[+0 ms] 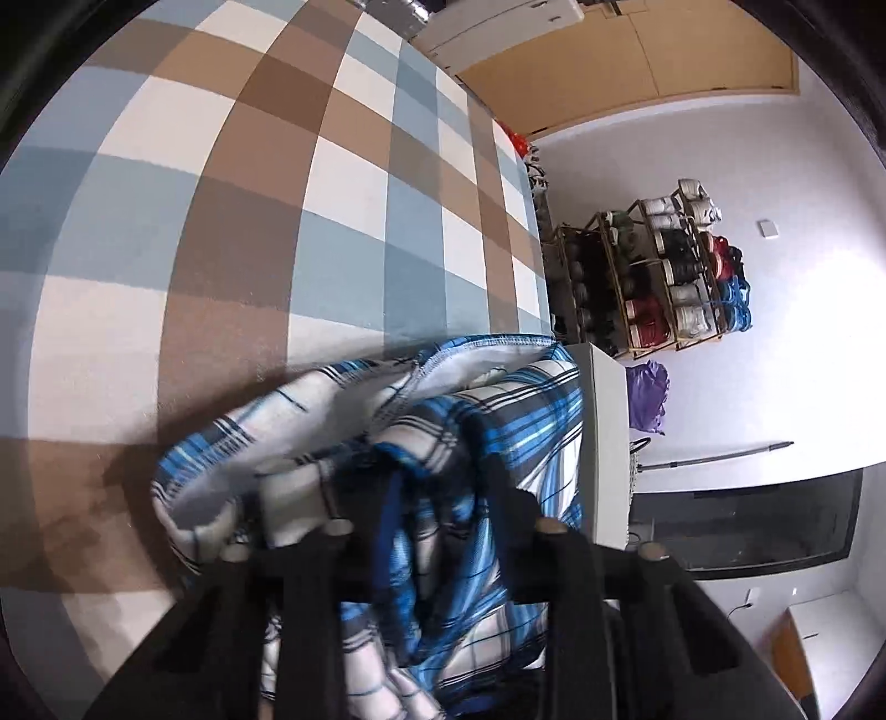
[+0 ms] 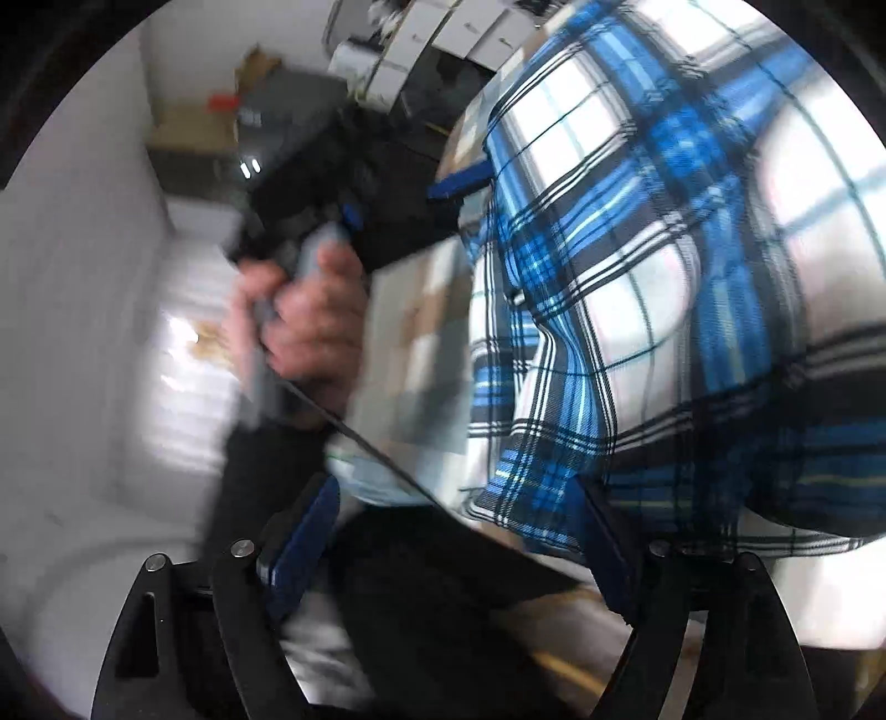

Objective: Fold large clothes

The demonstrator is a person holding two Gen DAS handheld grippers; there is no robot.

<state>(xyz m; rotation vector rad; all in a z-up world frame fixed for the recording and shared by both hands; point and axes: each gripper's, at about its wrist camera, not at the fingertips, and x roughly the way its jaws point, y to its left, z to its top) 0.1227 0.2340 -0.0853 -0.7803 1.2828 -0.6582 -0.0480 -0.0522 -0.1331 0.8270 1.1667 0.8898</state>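
Note:
A blue, white and black plaid garment (image 1: 421,421) is bunched between my left gripper's (image 1: 443,487) fingers, which are shut on it, above a checkered brown, blue and white cloth surface (image 1: 266,183). In the right wrist view the same plaid garment (image 2: 664,277) hangs wide across the right half of the frame. My right gripper (image 2: 459,498) is open, its blue-padded fingers (image 2: 310,531) wide apart, with the garment's edge near the right finger. The person's hand holding the left gripper (image 2: 310,288) shows at middle left, blurred.
A wooden rack of yarn spools (image 1: 664,277) stands against the white wall. A white box (image 1: 603,443), a purple bag (image 1: 645,396) and a black cabinet (image 1: 747,526) lie beyond the surface's edge. White drawers and cardboard (image 2: 421,44) are at the back.

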